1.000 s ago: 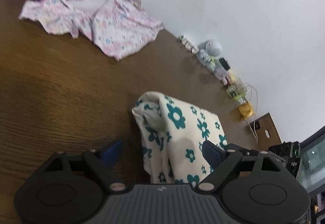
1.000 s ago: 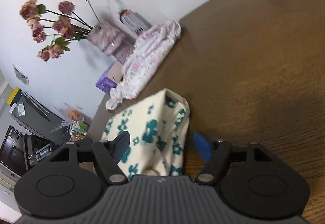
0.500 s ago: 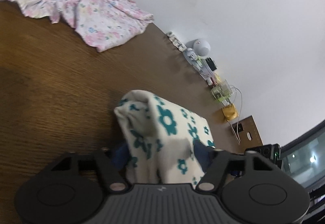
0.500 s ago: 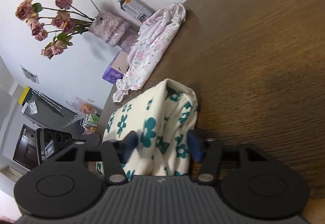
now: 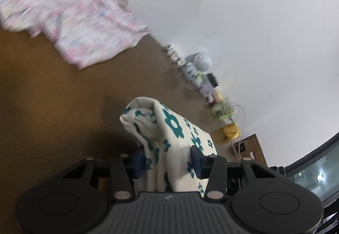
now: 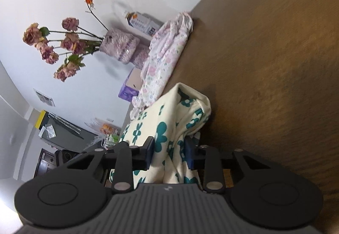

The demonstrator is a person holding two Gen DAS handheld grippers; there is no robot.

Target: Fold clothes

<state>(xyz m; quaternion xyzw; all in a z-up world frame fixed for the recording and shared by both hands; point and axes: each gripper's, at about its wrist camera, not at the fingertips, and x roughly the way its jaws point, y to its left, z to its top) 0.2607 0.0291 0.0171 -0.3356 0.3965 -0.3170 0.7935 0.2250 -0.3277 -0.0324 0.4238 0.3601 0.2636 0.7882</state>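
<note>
since the earlier frames both grippers have just been closing. the left gripper and right gripper now each pinch a bunched end of the cloth, which spans between them over the table, one end in each hand. pink clothes lie well apart.

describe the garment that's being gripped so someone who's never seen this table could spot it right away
On the brown wooden table, look at the near side, away from the wall. The cream garment with teal flowers is bunched there between the pads of the left gripper and the right gripper. The only other garment, the pink floral one by the wall, is pale, small-printed and untouched.
</note>
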